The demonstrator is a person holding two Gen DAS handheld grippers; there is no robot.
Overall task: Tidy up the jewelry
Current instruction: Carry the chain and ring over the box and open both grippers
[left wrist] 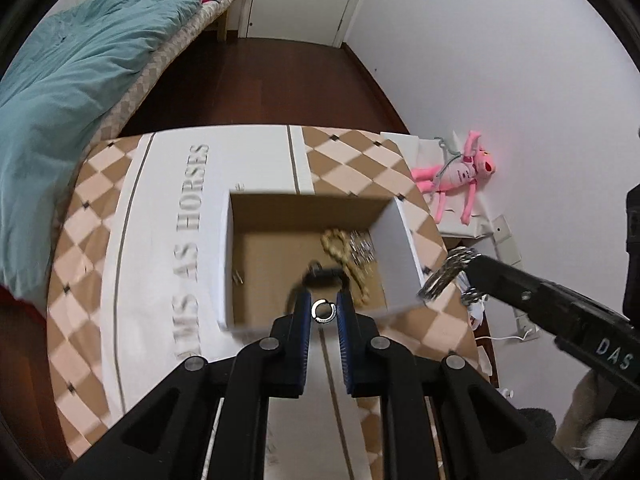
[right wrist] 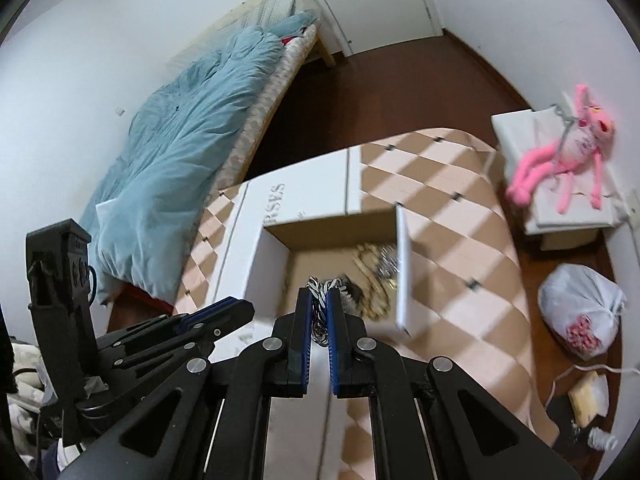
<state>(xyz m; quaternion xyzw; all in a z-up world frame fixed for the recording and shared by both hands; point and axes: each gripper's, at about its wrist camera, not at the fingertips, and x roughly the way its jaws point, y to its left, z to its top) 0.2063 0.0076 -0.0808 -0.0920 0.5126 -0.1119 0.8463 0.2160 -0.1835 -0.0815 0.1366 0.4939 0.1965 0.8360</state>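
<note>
An open cardboard box (left wrist: 236, 264) with white outer walls stands on the patterned table (left wrist: 96, 184). Inside lie a gold chain (left wrist: 340, 252) and a silver piece (left wrist: 362, 250). My left gripper (left wrist: 324, 300) is shut on a black strap-like piece (left wrist: 322, 276) with a small silver ring (left wrist: 323, 312) between the jaws, over the box's near edge. My right gripper (right wrist: 319, 300) is shut on a silver chain (right wrist: 320, 316), above the box (right wrist: 404, 276); it also shows in the left wrist view (left wrist: 448, 276), right of the box.
A bed with a teal duvet (left wrist: 68, 76) stands left. A pink plush toy (left wrist: 460, 176) lies on a white stand right of the table. A white plastic bag (right wrist: 580, 312) sits on the floor at the right.
</note>
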